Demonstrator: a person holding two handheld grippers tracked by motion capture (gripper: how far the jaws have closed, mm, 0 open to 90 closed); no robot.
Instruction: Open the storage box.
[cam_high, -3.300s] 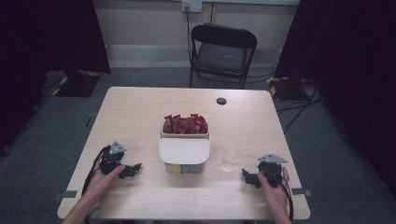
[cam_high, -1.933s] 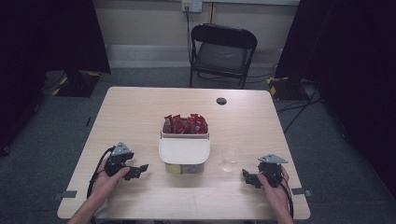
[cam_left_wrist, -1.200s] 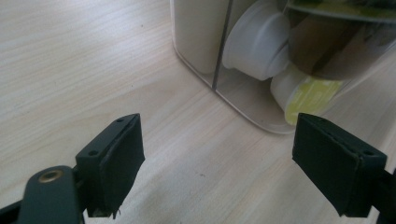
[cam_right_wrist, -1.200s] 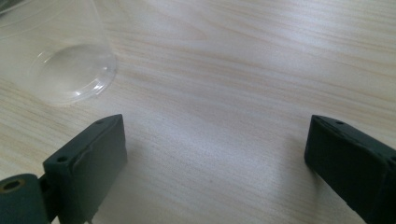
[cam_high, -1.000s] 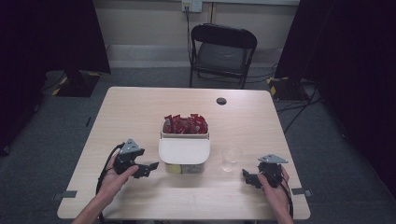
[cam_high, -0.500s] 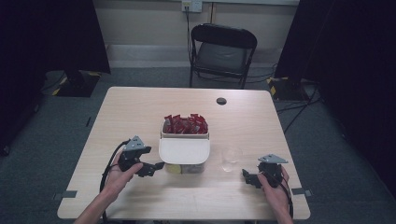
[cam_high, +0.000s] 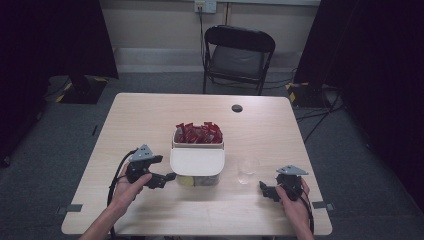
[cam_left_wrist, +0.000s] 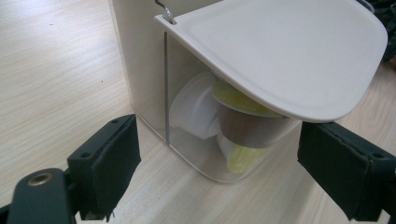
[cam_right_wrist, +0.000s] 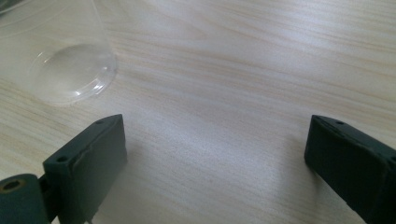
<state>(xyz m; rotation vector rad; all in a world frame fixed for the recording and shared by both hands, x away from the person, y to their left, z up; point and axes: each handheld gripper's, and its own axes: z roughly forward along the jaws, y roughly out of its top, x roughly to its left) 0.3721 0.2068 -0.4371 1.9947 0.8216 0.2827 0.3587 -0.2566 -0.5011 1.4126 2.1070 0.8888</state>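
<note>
table (cam_high: 150, 120) from high view: left gripper (cam_high: 162, 178) sits just beside the left side of a white dispenser box (cam_high: 196, 162), jaws apart, tips nearly at its clear lower front. red packets (cam_high: 198, 133) fill the box's open top. right gripper (cam_high: 266, 190) rests near the table's right front, jaws apart, w/ a clear cup (cam_high: 247, 170) near it.

left gripper view: jaws spread wide either side of the box's clear compartment (cam_left_wrist: 205, 140), under the white lid (cam_left_wrist: 289, 51); pods (cam_left_wrist: 243, 123) w/ yellow lids lie inside.

right gripper view: jaws spread over bare wood, cup base (cam_right_wrist: 72, 72) at upper left, apart from both.
</note>
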